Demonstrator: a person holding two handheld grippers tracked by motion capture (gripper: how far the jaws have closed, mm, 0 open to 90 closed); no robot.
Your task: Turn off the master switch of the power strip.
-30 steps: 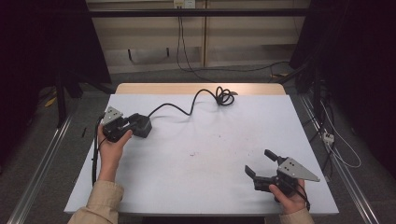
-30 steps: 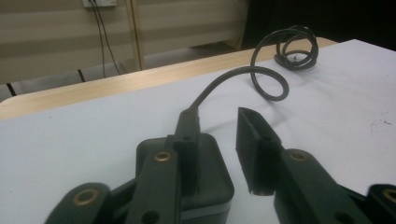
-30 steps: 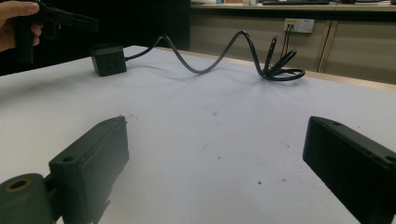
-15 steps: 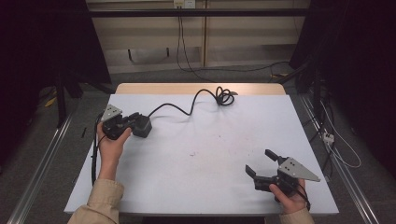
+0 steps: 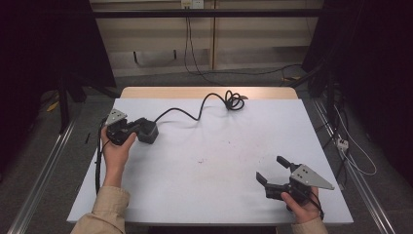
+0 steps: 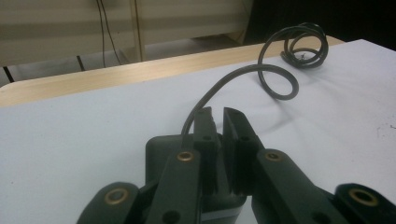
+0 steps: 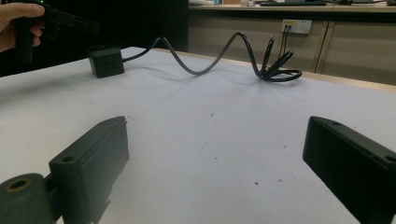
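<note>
Left gripper [image 5: 130, 130] at table's left edge, held in left hand [image 5: 116, 148], pointing twd table centre; jaws nearly together, just been closing, hovering right over black power adapter [image 5: 146, 130]. In left gripper view the two black jaws stand narrow w/ a thin gap, adapter body [image 6: 161, 149] beneath and behind them; can't tell whether pads actually press on anything — nothing seen clamped in the gap. Adapter sits flat on white table [image 5: 214, 161], near left edge, about mid-depth. Black cable [image 5: 190, 113] leaves adapter's far side, runs in a wave twd far edge, ends in a loose coil [image 5: 234, 101] near the bare wooden strip at table's back. Same cable in left gripper view rises from just beside left jaw, curls into loops [image 6: 299, 46] farther off. Right gripper [image 5: 275, 171] at near-right corner of table, in right hand [image 5: 302, 207], grey three-cornered plate on top, jaws spread wide, nothing between them, well apart from adapter and cable. Right gripper view: both jaws far apart at bottom corners, bare table between, adapter [image 7: 106, 61] far off at upper left w/ cable [image 7: 205, 65] snaking right to the coil [image 7: 280, 70]; other hand w/ its gripper [image 7: 28, 23] above adapter. A few small dark specks on table mid-area.
</note>
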